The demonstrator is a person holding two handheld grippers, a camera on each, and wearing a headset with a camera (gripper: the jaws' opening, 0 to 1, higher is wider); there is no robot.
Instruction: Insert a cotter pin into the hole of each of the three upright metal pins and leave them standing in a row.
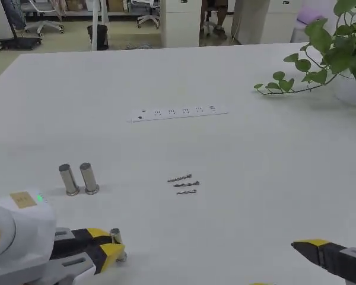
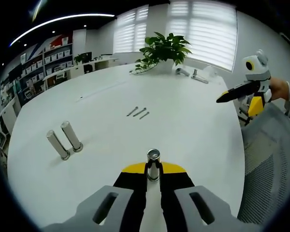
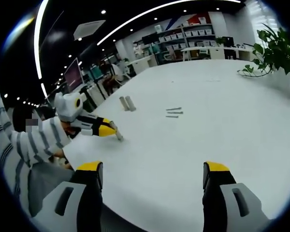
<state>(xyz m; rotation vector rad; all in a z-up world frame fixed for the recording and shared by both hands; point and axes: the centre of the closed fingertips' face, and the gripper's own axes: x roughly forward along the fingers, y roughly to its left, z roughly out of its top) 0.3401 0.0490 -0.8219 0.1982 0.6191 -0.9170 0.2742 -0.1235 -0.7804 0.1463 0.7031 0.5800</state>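
The left gripper (image 2: 153,173) sits at the near left edge of the table (image 1: 255,154). We see its jaws pressed together on one pin (image 2: 153,163), which stands roughly upright between the yellow tips. Behind it, two more pins (image 1: 88,178) stand side by side, just apart, free of either gripper. To their right, near the table's middle, three cotter pins (image 1: 184,184) lie parallel and close together, none inserted. Farther back lies a power strip (image 1: 178,113). The right gripper (image 3: 154,174) hovers at the near right edge, jaws spread wide, holding nothing.
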